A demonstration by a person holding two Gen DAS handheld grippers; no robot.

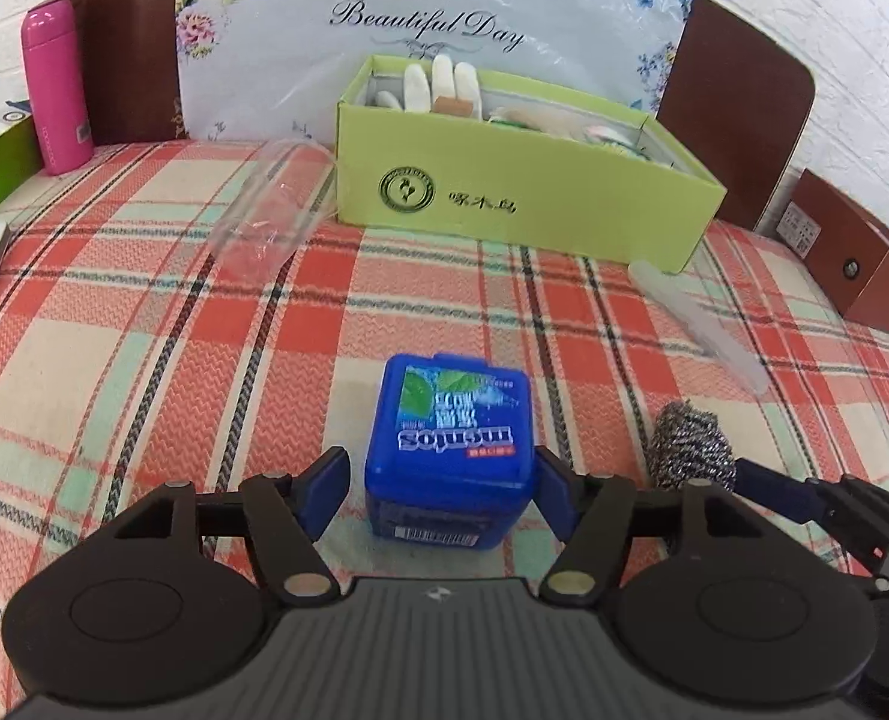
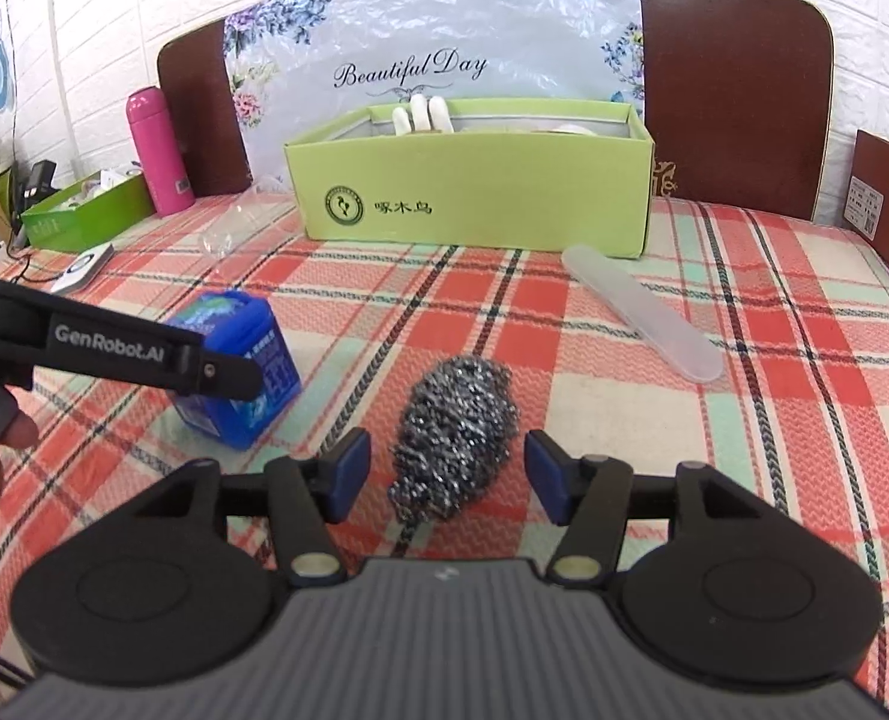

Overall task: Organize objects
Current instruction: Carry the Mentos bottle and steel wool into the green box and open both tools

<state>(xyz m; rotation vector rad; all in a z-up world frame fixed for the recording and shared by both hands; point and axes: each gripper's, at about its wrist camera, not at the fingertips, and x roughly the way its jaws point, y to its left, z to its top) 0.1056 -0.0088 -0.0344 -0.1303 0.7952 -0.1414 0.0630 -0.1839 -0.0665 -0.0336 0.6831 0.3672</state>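
Left claw (image 1: 441, 495) wide around blue mint box (image 1: 450, 450), lower centre, pads apart from it. Right claw (image 2: 447, 474) wide, flanking steel scourer (image 2: 453, 429) untouched.

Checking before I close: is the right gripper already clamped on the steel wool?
No: the right gripper stands open, with gaps between each pad and the steel wool lying on the tablecloth.

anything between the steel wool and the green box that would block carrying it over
Nothing visible does. The steel wool lies between the right gripper's open jaws, with bare plaid cloth up to the green box. The frosted case lies off to the right.
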